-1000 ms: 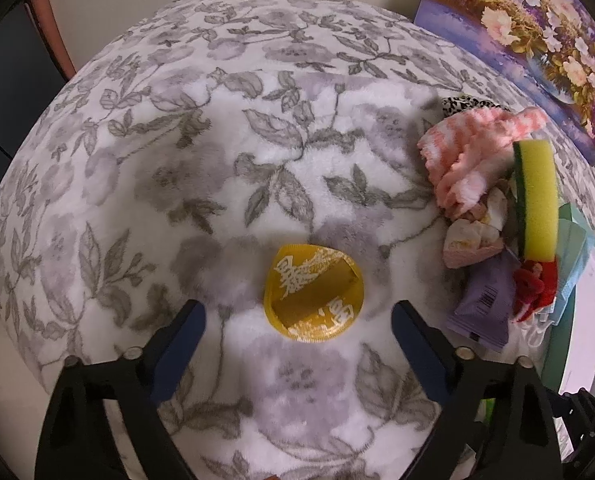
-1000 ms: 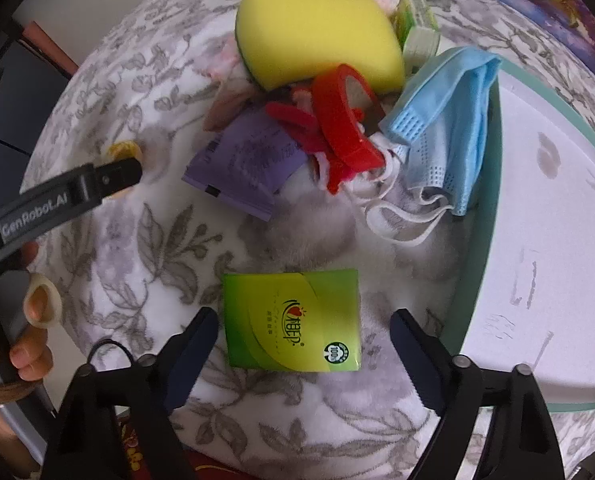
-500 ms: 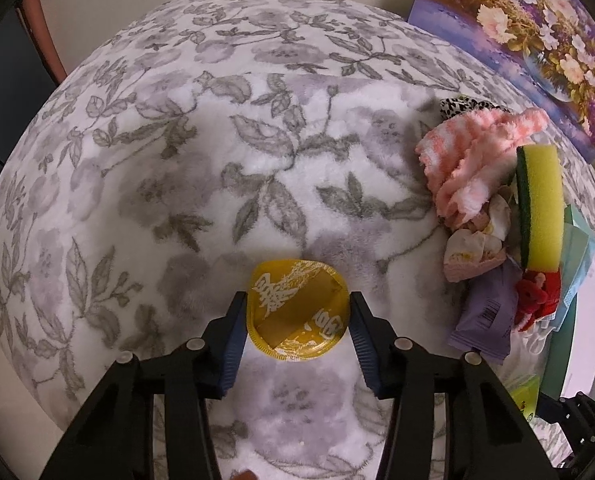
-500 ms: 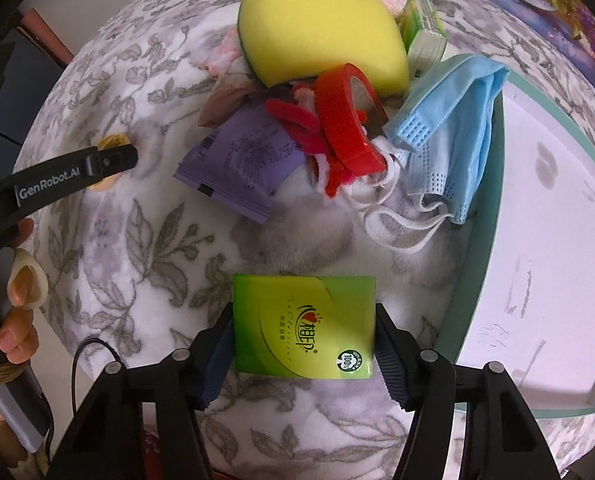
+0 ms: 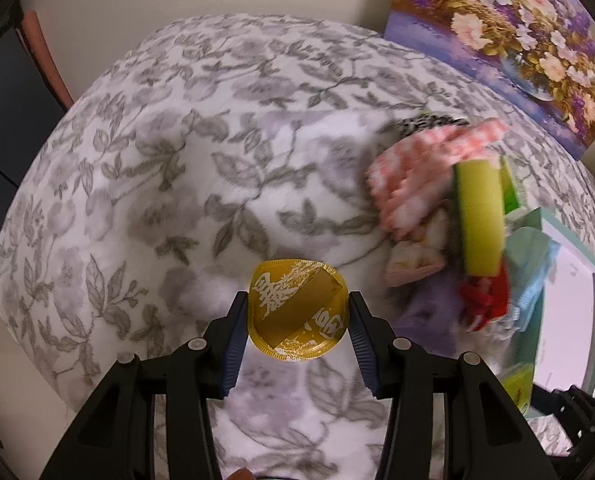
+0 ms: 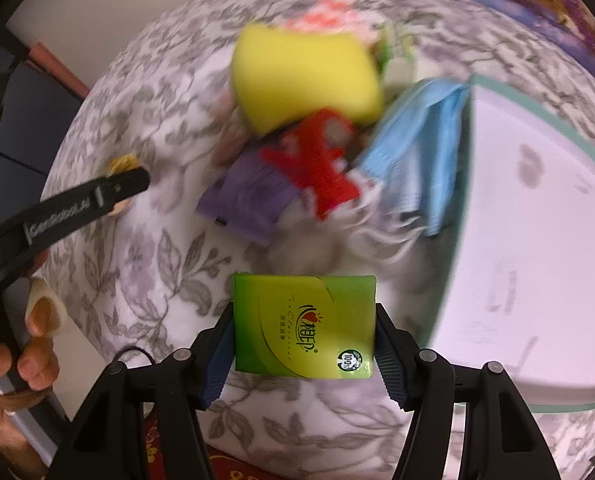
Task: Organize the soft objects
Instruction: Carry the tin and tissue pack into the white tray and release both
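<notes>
My left gripper (image 5: 296, 320) is shut on a round gold foil packet (image 5: 296, 309) and holds it just above the floral cloth. My right gripper (image 6: 303, 332) is shut on a green tissue pack (image 6: 303, 325), lifted off the cloth. A heap of soft things lies beyond: a yellow sponge (image 6: 305, 76), a pink knitted cloth (image 5: 425, 172), a red band (image 6: 317, 164), a purple sachet (image 6: 245, 200) and a blue face mask (image 6: 421, 140). The left gripper also shows in the right wrist view (image 6: 125, 184), at the left.
A white tray with a teal rim (image 6: 463, 208) stands at the right, next to the heap. A floral cloth (image 5: 157, 184) covers the round table. A flower painting (image 5: 509, 36) leans at the back right. A hand (image 6: 13, 368) holds the left tool.
Both grippers closed from wide open onto their objects, the left on the gold packet and the right on the green tissue pack. Both have since lifted a little; the views are blurred by motion.
</notes>
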### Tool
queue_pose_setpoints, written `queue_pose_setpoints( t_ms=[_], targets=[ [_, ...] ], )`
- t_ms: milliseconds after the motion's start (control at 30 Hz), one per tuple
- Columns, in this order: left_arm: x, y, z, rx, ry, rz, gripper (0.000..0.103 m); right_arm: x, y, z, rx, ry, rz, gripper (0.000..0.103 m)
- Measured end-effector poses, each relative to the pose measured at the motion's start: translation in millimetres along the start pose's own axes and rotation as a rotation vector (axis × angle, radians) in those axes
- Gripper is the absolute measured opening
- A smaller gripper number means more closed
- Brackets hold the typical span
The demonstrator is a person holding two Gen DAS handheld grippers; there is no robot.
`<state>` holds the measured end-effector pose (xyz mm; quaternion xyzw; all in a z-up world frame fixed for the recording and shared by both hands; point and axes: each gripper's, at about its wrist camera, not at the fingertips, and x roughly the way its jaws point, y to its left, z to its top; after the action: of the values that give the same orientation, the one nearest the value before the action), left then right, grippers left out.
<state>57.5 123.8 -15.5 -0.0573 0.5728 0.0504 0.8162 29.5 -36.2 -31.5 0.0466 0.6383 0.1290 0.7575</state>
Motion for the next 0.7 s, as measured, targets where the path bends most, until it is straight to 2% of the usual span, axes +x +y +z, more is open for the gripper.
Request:
queue_pose_setpoints(
  t_ms=[167, 300, 467, 633, 700],
  targets=[
    [-20.0, -22.0, 5.2, 0.016, 0.01, 0.006, 0.05, -31.4, -32.5, 10.3, 0.071, -0.044, -0.072, 0.066],
    [-32.9, -54.8, 10.5, 0.036, 0.016, -0.009, 0.05, -56.1, -61.1, 16.6, 0.154, -0.1, -0.115, 0.066],
    [-36.6, -99.7, 10.7, 0.046, 0.055, -0.06, 0.05, -72.8, -98.8, 24.1, 0.266, -0.152, -0.199, 0.066],
    [-34.3, -145.8, 7.5, 0.054, 0.077, -0.049, 0.05, -80.1, -142.7, 24.4, 0.374, -0.184, -0.271, 0.066],
    [-31.0, -165.5, 4.1, 0.06, 0.094, -0.071, 0.05, -78.4, -160.8, 22.7, 0.41, -0.184, -0.288, 0.066]
  ],
)
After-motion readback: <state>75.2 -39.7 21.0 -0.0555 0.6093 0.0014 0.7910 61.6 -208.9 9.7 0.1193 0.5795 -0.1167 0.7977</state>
